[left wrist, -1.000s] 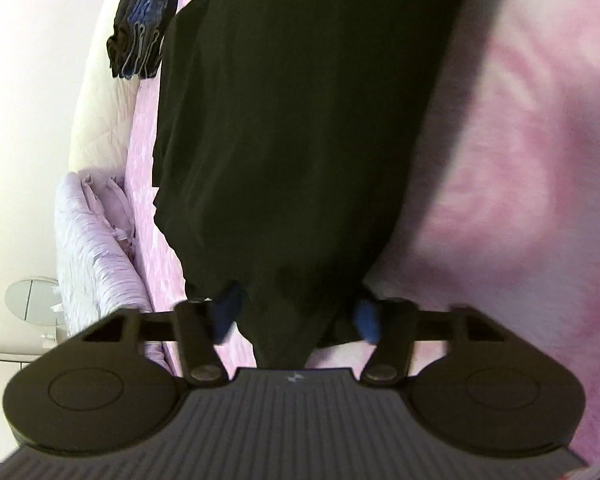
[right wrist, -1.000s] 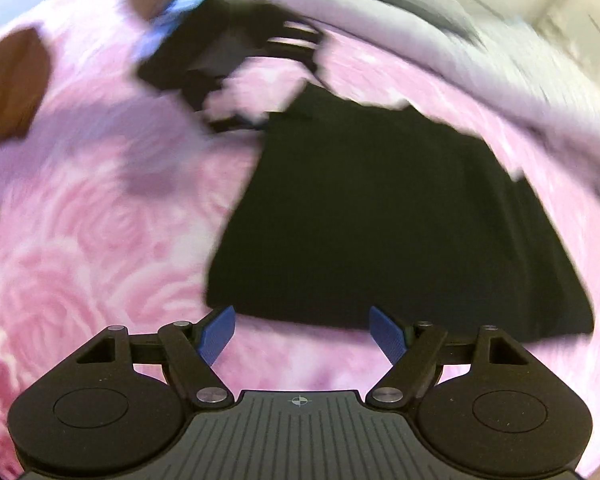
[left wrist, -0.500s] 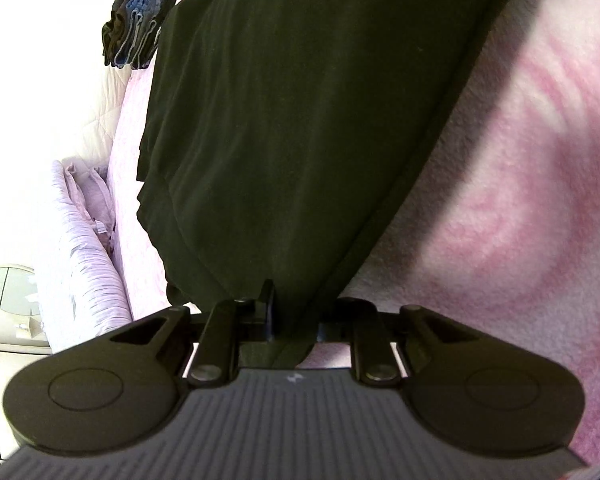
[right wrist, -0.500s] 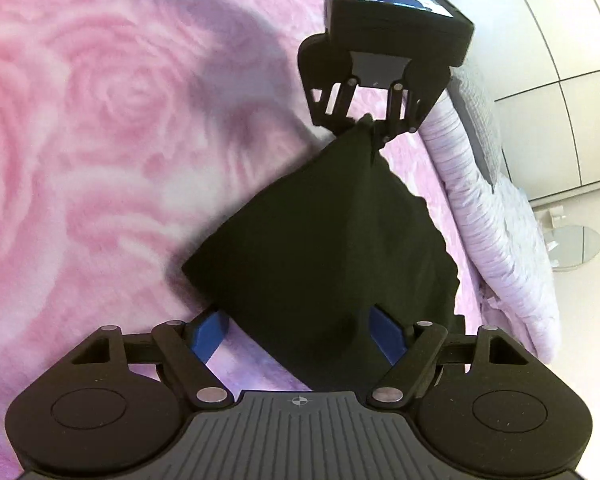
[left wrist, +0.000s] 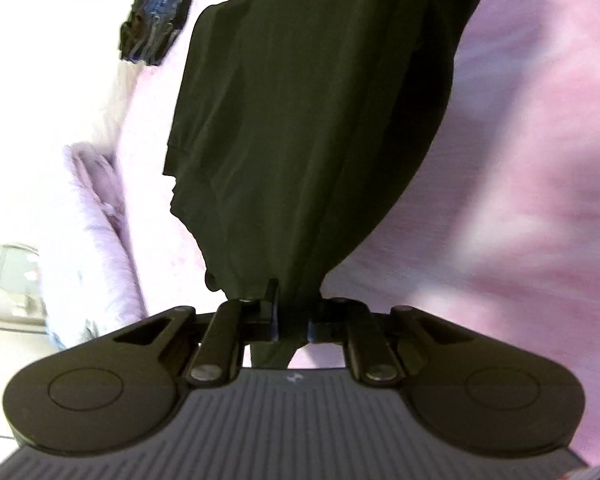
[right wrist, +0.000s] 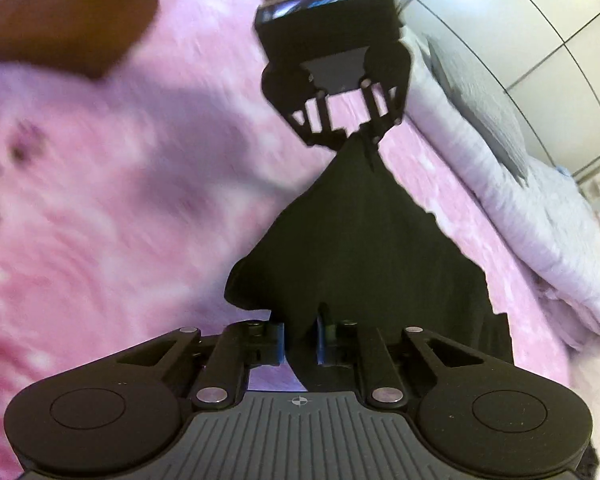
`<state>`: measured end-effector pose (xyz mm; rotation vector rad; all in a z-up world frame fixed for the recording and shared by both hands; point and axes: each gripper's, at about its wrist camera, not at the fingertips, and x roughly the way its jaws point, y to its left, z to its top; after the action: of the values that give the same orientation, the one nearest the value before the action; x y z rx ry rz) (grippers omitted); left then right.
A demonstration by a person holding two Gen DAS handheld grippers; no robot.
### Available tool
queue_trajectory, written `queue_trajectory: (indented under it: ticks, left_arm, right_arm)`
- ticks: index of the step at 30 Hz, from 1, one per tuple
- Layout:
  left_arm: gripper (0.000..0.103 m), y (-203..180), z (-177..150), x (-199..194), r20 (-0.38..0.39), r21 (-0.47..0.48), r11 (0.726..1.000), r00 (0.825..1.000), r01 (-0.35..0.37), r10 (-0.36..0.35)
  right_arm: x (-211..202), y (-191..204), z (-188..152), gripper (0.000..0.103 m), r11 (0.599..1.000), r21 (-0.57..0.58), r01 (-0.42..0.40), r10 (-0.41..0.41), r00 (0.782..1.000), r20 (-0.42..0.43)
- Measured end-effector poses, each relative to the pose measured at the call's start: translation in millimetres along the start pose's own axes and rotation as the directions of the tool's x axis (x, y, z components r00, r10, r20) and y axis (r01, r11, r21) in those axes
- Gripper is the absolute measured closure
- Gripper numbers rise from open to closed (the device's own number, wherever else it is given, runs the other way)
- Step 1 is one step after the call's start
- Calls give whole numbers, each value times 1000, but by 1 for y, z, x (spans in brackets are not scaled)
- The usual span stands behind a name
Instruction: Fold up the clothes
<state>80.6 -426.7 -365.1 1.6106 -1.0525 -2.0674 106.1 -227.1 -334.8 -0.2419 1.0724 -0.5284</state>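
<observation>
Both tongs are clenched on the same black garment (left wrist: 300,120), one at each end of a gathered edge. Seen from the left wrist, the left gripper (left wrist: 293,320) has its jaws pressed together on a bunched corner of the cloth, and the fabric fans out and away from the pinch toward the top of the view, its long axis running straight ahead along the fingers. A hemmed edge of the garment shows on the left side, hanging free above the pink rose-patterned bedspread (left wrist: 540,160). Farther off, at the upper left, a stack of folded dark and blue clothes (left wrist: 156,12) sits on the bed, well apart from the garment. A pale lilac quilt (left wrist: 96,216) lies bunched along the bed's left edge.

Seen from the right wrist, the right gripper (right wrist: 300,340) is likewise closed on a fold of the black cloth, which narrows as it stretches away to the left gripper opposite, so the garment spans between the two and is held above the bedspread. Its right-hand part droops down toward the bed beside the lilac quilt. A brown patch (right wrist: 72,16) shows at the upper left, too blurred to identify
</observation>
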Motion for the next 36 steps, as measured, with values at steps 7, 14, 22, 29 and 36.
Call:
queue_trajectory:
  ticks: [7, 14, 22, 29, 36]
  left_arm:
    - [94, 8, -1, -94, -52, 3, 988, 987, 153, -153]
    - [93, 128, 40, -55, -46, -44, 986, 985, 163, -165]
    - [92, 224, 118, 89, -101, -113, 948, 946, 297, -308]
    - [92, 228, 162, 191, -132, -140, 911, 905, 387, -405]
    - [84, 226, 155, 220, -110, -239, 891, 901, 385, -419]
  right_arm:
    - [-65, -15, 17, 89, 948, 199, -250, 222, 963, 151]
    - [-100, -99, -13, 89, 790, 546, -279, 149, 951, 270]
    - [-70, -232, -137, 89, 385, 868, -314, 40, 945, 324]
    - [-12, -293, -250, 90, 32, 944, -328, 37, 944, 327]
    - [18, -306, -304, 89, -101, 949, -297, 81, 949, 305]
